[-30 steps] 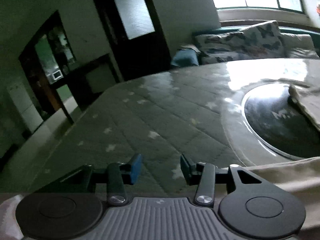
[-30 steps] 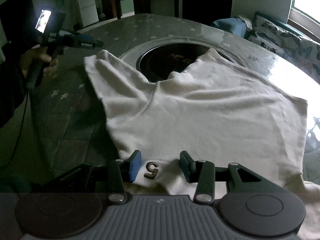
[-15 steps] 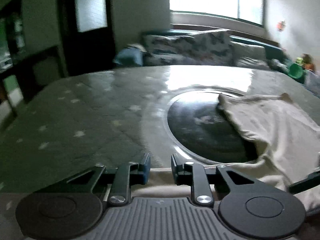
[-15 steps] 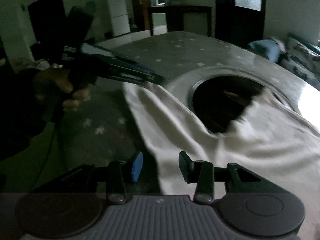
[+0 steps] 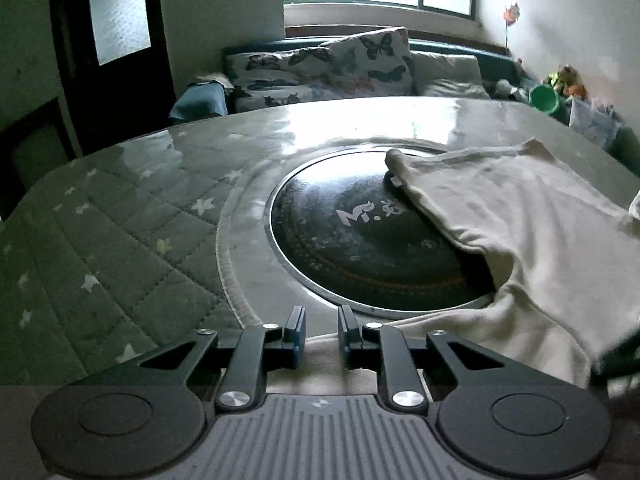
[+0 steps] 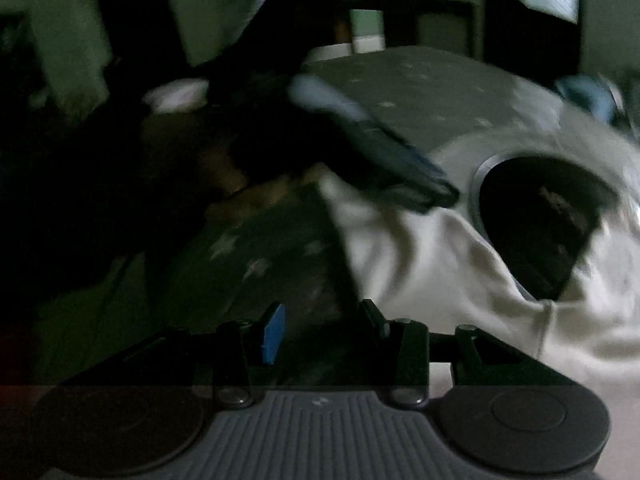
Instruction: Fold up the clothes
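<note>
Covering the near right of the quilted table [image 5: 120,240]: cream garment [image 5: 520,240], partly draped over the dark round inset [image 5: 360,248] | left gripper [image 5: 321,332]: fingers narrowly parted, straddling the garment's near edge, grip not confirmed | right gripper [image 6: 320,328]: jaws spread wide, holding nothing, view blurred

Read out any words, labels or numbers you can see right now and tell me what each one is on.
"Mr." in white, followed by characters too blurred to read: on the round black glass plate set into the table.
Small round white mark lower on the same plate: too small to read.
Cream shirt: no print visible now.
Right wrist view: too blurred to read anything.
</note>
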`<state>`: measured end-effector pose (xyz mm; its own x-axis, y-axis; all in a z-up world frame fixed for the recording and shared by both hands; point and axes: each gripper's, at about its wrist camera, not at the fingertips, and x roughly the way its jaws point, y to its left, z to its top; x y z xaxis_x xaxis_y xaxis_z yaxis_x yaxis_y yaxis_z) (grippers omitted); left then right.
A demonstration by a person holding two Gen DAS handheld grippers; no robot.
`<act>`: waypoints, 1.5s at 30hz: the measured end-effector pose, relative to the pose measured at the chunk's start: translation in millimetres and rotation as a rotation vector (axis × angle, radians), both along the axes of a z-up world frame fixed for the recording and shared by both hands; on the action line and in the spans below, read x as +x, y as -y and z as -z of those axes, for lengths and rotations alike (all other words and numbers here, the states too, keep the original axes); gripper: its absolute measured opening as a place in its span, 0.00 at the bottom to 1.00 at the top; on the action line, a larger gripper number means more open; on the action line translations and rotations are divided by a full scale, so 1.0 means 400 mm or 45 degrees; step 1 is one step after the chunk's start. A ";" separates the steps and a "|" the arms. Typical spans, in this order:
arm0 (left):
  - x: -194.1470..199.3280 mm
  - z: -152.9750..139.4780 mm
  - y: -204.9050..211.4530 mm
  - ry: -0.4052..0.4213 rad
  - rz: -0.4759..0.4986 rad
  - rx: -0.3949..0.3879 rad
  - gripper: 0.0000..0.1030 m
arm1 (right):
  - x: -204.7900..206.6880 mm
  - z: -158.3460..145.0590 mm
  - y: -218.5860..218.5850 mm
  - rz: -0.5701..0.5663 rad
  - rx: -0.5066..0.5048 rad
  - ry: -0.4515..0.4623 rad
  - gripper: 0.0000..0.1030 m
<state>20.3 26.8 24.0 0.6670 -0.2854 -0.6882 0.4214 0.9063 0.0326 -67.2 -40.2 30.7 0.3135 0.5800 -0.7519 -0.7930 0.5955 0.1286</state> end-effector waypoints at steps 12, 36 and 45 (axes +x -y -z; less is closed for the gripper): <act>-0.050 -0.048 -0.060 0.027 -0.021 -0.074 0.19 | 0.104 -0.015 0.040 0.195 0.035 0.017 0.38; -0.221 -0.017 -0.141 0.012 -0.084 -0.035 0.19 | 0.124 0.000 -0.003 0.143 0.030 0.008 0.47; -0.173 -0.066 -0.147 0.039 -0.109 -0.174 0.20 | 0.044 0.010 -0.059 -0.016 0.001 0.047 0.54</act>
<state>-48.8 85.7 50.5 0.7128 -0.3164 -0.6260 0.3434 0.9356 -0.0820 -49.6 -16.6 26.9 0.3338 0.5848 -0.7394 -0.8046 0.5854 0.0998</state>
